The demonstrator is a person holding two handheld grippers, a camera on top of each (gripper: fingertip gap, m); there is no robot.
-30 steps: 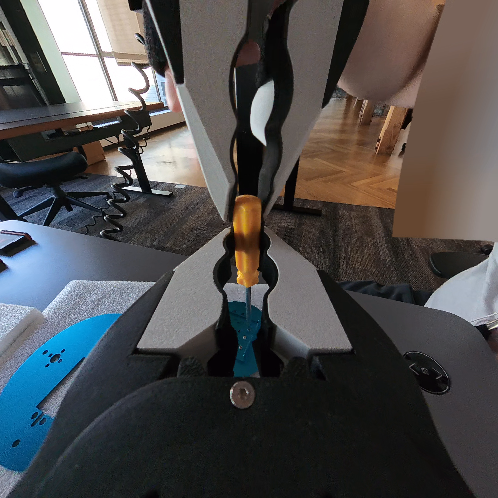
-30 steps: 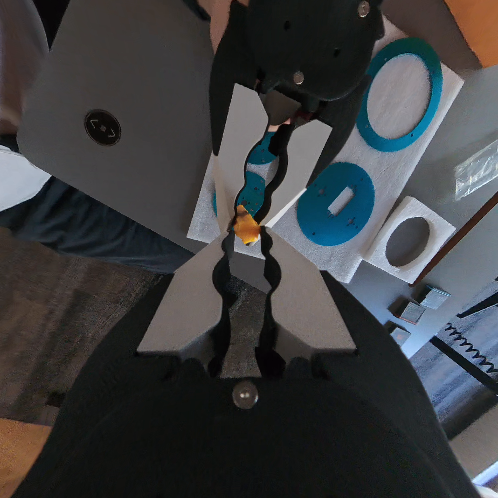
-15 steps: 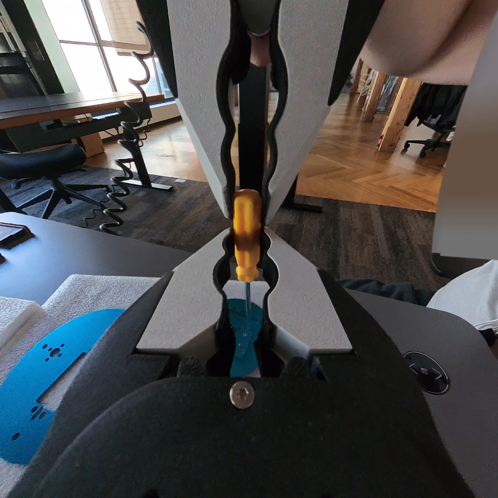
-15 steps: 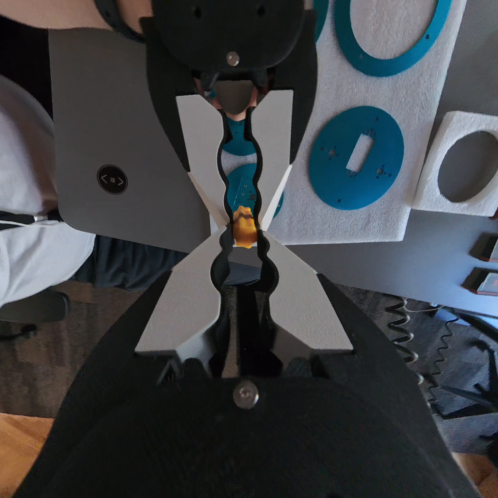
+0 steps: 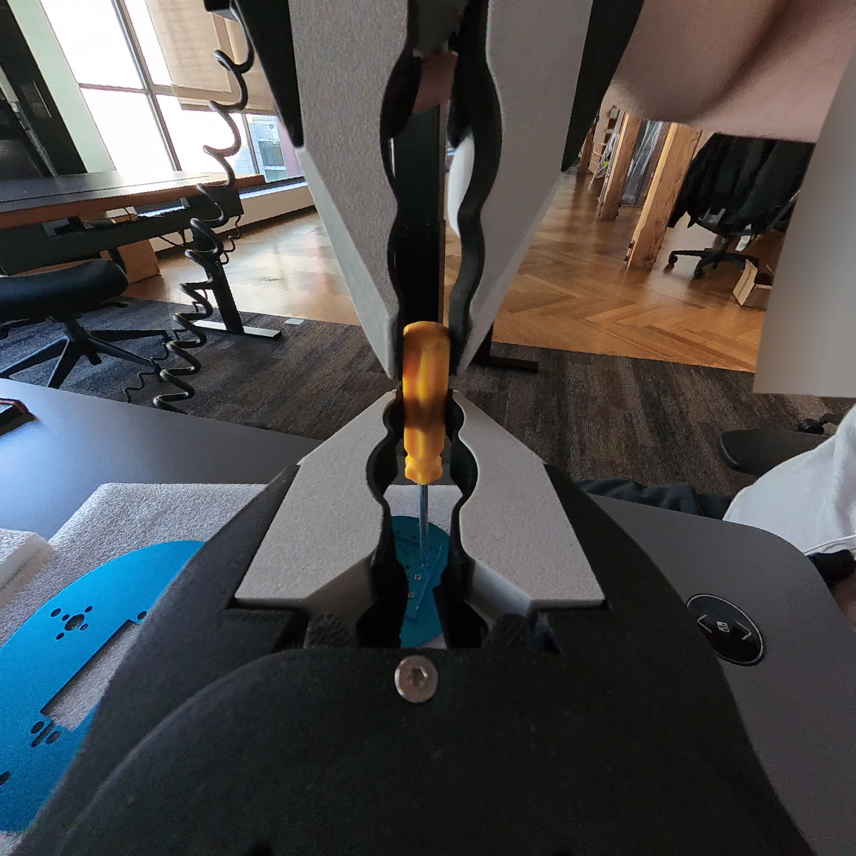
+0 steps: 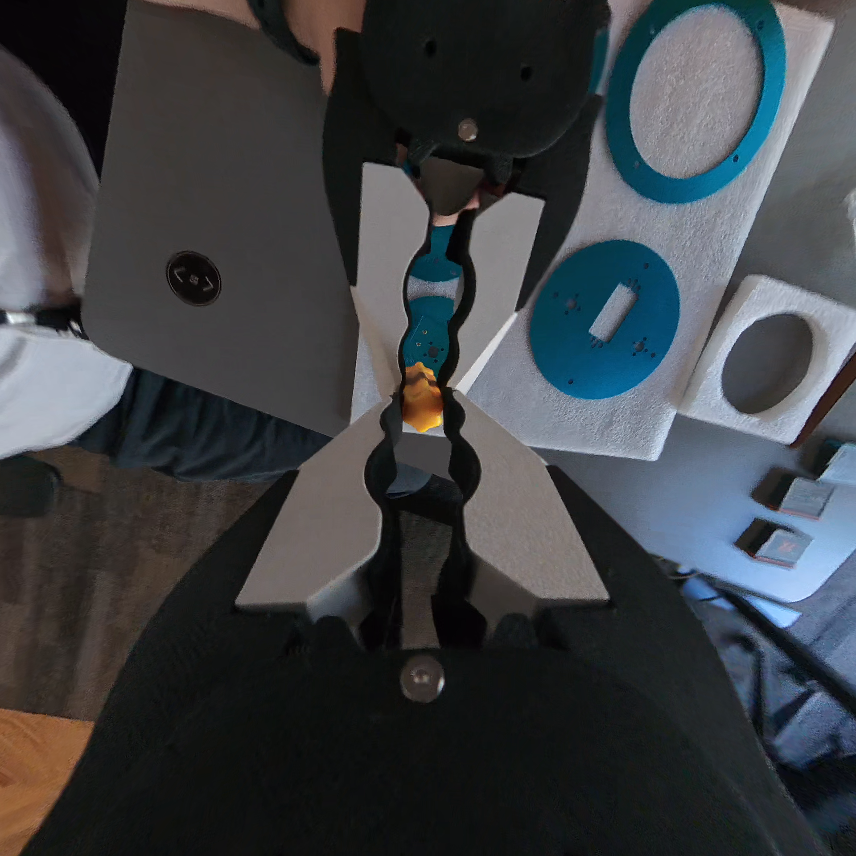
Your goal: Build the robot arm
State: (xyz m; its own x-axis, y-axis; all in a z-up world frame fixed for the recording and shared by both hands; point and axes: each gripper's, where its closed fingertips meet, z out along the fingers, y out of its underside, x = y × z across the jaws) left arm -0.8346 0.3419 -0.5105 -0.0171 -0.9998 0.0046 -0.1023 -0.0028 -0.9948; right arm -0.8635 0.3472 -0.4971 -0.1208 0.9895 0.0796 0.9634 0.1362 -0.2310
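An orange-handled screwdriver stands upright, with its thin shaft down on a small blue plate with holes. The plate lies on a white foam pad. My left gripper is shut on the lower part of the handle. My right gripper comes down from above and is shut on the top of the handle. The right wrist view looks straight down. There the handle's end sits between my right gripper and the left gripper, with the small blue plate below.
The foam pad also bears a blue disc with a rectangular slot and a blue ring. A foam block with a round hole and small boxes lie beside it. The grey table has a round control button. A person's white shirt is near the table's edge. Left and right tips are no more than a few centimetres apart.
The right gripper has turned about the screwdriver's axis, so its view of the table has rotated. The left gripper has kept its hold and hardly moved.
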